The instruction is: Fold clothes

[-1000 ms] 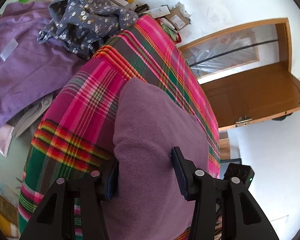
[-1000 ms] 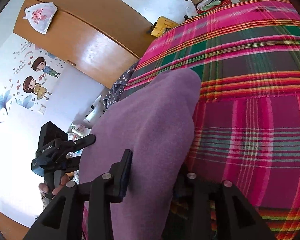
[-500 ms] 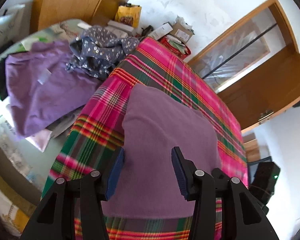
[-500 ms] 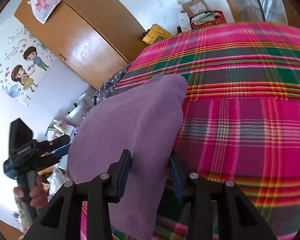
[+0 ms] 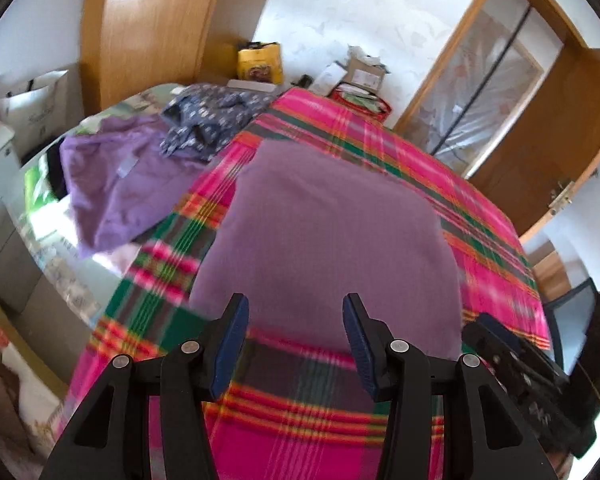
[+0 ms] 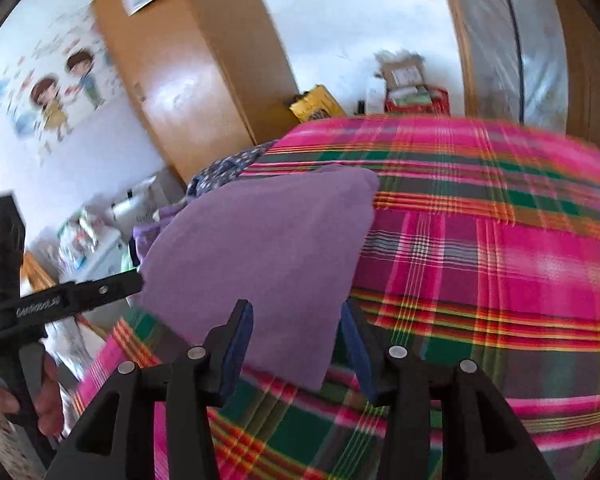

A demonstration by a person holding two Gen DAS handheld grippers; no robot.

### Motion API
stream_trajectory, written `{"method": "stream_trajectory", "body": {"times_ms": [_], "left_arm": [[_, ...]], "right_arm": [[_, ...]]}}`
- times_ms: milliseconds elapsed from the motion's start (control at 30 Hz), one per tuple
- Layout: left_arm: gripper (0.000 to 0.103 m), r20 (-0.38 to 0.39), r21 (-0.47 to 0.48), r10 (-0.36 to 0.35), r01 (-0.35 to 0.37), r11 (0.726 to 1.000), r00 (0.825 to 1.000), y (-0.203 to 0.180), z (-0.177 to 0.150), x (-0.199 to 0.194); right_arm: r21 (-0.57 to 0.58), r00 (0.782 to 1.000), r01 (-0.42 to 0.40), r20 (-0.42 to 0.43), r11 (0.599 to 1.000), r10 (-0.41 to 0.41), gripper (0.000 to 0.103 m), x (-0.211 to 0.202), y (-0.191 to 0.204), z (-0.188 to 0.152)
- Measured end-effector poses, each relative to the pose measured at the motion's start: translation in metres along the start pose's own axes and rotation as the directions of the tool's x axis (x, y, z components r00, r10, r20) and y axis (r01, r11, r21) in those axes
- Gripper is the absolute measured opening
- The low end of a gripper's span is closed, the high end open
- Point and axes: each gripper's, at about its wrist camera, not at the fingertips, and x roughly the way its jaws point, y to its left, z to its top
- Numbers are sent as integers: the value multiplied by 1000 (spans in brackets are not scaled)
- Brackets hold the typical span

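Folded mauve garment (image 5: pixel 332 240) lies flat on plaid blanket (image 5: pixel 480 232).
Left gripper (image 5: pixel 296 340) released; right gripper (image 6: pixel 296 344) opening, empty; floral garment (image 5: pixel 212 116) at eleven o'clock.

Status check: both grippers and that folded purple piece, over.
Left gripper open, empty. Right gripper opening, off cloth. Folded purple garment flat on plaid blanket. Nothing blocking.

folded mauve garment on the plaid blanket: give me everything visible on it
The folded mauve garment is a soft, fleecy-looking cloth in plain dusty purple, folded to a rough rectangle with rounded corners and no visible print. It lies flat on the pink-and-green plaid blanket, near its front edge. Nothing grips it: both grippers' fingers sit just short of its near edge, apart from it.
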Motion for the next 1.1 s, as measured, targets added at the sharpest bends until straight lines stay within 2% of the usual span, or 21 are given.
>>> {"method": "stream_trajectory", "body": {"times_ms": [200, 267, 667, 800, 933, 1100], "left_arm": [[50, 6, 58, 65, -66, 996, 998, -7, -24, 1], [50, -1, 74, 60, -60, 995, 998, -10, -30, 0], [50, 44, 146, 153, -158, 977, 987, -29, -54, 2], [50, 42, 165, 153, -157, 974, 987, -33, -57, 6], [50, 56, 190, 184, -191, 963, 981, -39, -61, 11], [50, 17, 186, 179, -179, 966, 984, -38, -62, 21]], "right_arm": [[-105, 999, 44, -21, 993, -46, 47, -4, 31, -24], [-126, 998, 55, -26, 991, -58, 47, -3, 37, -32], [-99, 993, 76, -80, 992, -84, 47, 7, 35, -57], [-107, 990, 112, -71, 988, -120, 48, 6, 36, -60], [-104, 985, 148, -69, 984, -155, 51, 8, 32, -60], [-82, 977, 189, -83, 978, -196, 53, 13, 24, -60]]}}
